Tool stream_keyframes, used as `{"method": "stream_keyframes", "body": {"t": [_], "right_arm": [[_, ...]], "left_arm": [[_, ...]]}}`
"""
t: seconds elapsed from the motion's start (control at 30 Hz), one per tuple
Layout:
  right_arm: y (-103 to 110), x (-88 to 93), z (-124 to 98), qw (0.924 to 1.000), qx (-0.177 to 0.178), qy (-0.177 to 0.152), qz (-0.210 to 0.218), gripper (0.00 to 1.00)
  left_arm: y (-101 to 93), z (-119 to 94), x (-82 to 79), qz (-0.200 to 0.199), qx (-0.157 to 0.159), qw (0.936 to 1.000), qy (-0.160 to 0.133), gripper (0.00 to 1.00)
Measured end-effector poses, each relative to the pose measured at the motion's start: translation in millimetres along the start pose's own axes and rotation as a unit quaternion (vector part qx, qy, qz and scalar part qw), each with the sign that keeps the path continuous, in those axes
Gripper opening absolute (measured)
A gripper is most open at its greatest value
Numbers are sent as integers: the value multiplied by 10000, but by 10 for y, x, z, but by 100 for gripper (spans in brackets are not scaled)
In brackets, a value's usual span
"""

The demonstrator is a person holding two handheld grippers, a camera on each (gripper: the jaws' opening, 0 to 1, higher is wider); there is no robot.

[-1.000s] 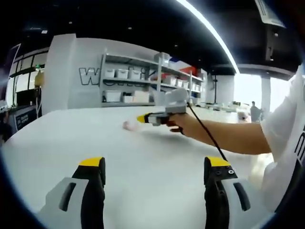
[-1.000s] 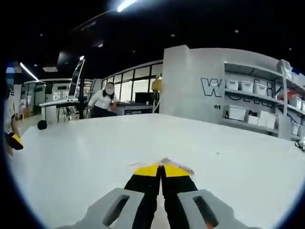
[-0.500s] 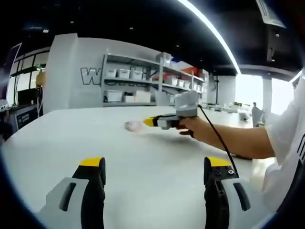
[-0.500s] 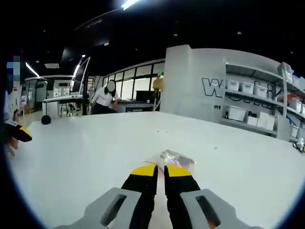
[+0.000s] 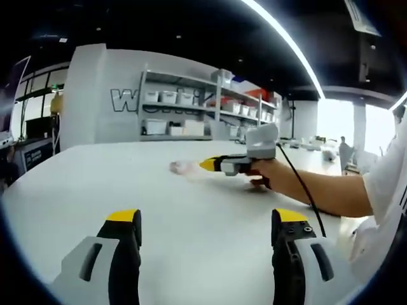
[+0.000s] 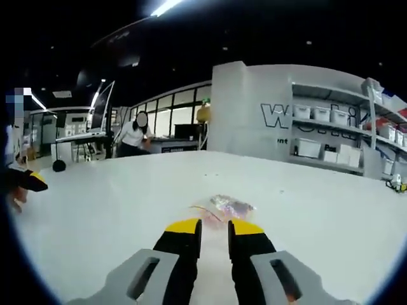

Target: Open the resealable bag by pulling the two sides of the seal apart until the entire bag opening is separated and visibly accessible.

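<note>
Left gripper view: the left claw (image 5: 205, 222) is wide open and empty above the white table (image 5: 82, 184). Beyond it, the right claw (image 5: 208, 165), held in a hand (image 5: 270, 175), points at the small clear resealable bag (image 5: 181, 167).

Right gripper view: the right claw (image 6: 215, 226), slightly parted and empty, sits just short of the bag (image 6: 229, 204). Far beyond the bag, shelves (image 6: 331, 143) hold white bins.

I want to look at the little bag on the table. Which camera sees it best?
The right gripper view: the resealable bag lies close, just beyond the right gripper. In the left gripper view the bag is a small, faraway blur.
</note>
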State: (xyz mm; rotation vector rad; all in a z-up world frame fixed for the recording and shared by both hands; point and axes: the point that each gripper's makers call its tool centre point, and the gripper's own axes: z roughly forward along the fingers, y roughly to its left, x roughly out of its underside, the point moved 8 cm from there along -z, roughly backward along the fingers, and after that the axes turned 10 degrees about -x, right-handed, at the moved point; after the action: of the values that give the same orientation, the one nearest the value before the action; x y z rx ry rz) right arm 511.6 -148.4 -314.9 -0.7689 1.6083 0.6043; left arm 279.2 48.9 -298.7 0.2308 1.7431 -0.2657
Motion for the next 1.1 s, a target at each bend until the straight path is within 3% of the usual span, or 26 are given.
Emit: {"method": "stream_keyframes", "body": {"t": [0.17, 0.37, 0.57, 0.77, 0.9, 1.1], "right_arm": [[44, 4, -9, 10000, -3, -62, 17, 19], [43, 20, -28, 9999, 102, -31, 11, 31], [65, 10, -59, 9991, 379, -187, -86, 65], [92, 9, -92, 9985, 481, -221, -139, 76], [145, -29, -85, 9975, 533, -441, -124, 99], [153, -10, -73, 9981, 490, -348, -152, 99]], "left_arm": [[-6, 2, 11, -1, 0, 10000, 25, 83], [-17, 5, 6, -9, 4, 10000, 20, 83], [-39, 4, 4, -13, 13, 10000, 14, 83], [-51, 2, -2, -31, 20, 10000, 7, 83], [-53, 9, -4, -31, 7, 10000, 10, 83], [-33, 25, -10, -36, -83, 10000, 34, 85]]}}
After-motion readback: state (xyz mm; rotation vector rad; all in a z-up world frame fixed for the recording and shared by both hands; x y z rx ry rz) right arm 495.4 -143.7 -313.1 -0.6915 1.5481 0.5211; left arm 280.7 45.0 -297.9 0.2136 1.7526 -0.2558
